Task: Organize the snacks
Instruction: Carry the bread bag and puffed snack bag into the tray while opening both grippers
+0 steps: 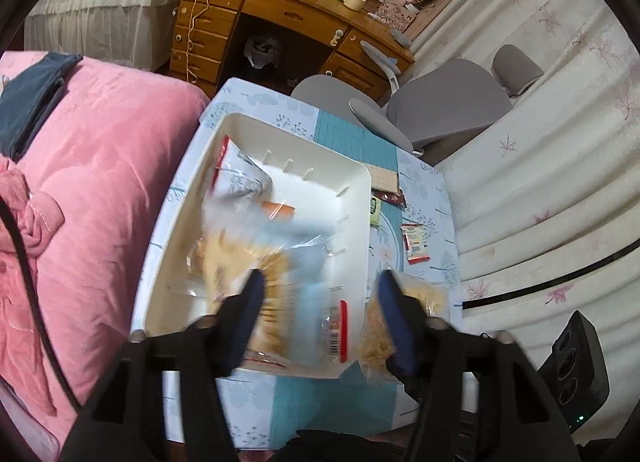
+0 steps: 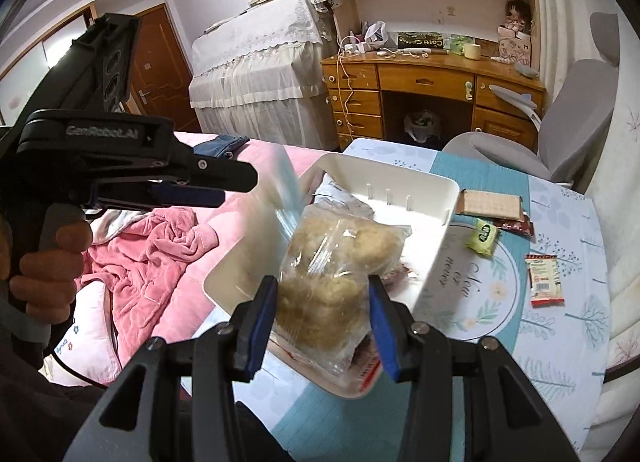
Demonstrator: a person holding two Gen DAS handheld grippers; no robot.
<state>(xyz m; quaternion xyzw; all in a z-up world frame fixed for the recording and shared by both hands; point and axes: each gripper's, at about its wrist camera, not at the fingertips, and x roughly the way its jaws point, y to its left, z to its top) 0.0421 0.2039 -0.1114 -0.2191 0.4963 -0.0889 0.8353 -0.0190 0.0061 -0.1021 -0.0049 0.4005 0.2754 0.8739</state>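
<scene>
A: What surrounds the jaws, biggest first?

B: Beyond the left gripper [image 1: 320, 302], a pink plush bedspread [image 1: 100, 182] on its left, then the table under a blue-and-white leaf-print cloth [image 2: 560, 322]. Ahead, the white rectangular plastic bin [image 1: 352, 190] holds a blurred clear snack bag [image 1: 256, 246].

A: The jaws?

B: The left gripper's stand apart, gripping nothing. The right gripper [image 2: 324, 302] is clamped on a clear bag of pale puffed snacks [image 2: 340, 262], over the bin's near edge.

A: Smaller things?

B: To the right of the bin lie a red-and-white packet [image 2: 544, 282] and a green wrapped sweet [image 2: 484, 238].
</scene>
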